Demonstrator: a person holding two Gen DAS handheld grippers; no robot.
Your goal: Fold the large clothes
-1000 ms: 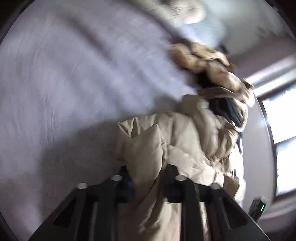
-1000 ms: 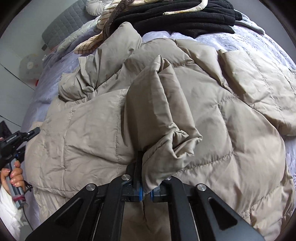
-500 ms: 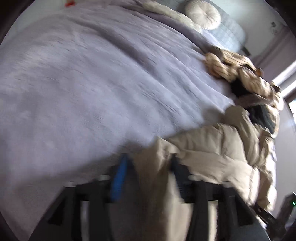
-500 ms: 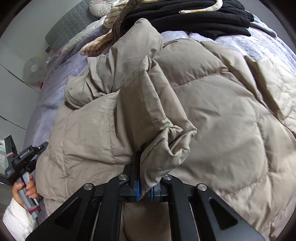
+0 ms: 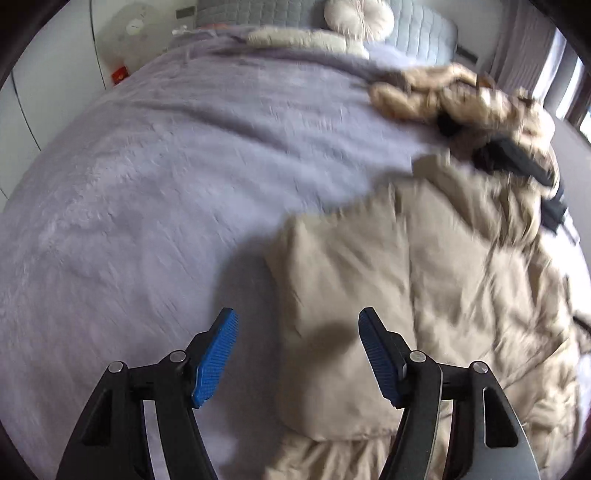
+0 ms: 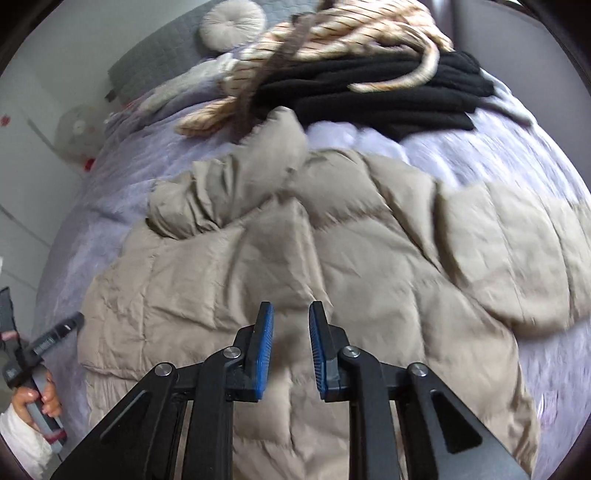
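Note:
A large beige quilted puffer coat (image 6: 332, 258) lies spread on a lilac bedspread (image 5: 166, 166). In the left wrist view the coat (image 5: 424, 295) fills the lower right, its folded edge lying between the jaws. My left gripper (image 5: 297, 332) is wide open and empty, above the coat's left edge. My right gripper (image 6: 291, 325) is open with a narrow gap and empty, just above the coat's middle. The left gripper also shows at the left edge of the right wrist view (image 6: 44, 343), held by a hand.
A pile of black and striped cream clothes (image 6: 369, 74) lies at the head of the bed beyond the coat. A round cushion (image 6: 232, 22) leans on the grey headboard (image 5: 424, 22). A fan (image 6: 79, 129) stands by the wall at the left.
Both grippers have opened and let go of the coat. The fabric each held has dropped flat onto the coat and the bed. The left gripper has swung round to face the headboard.

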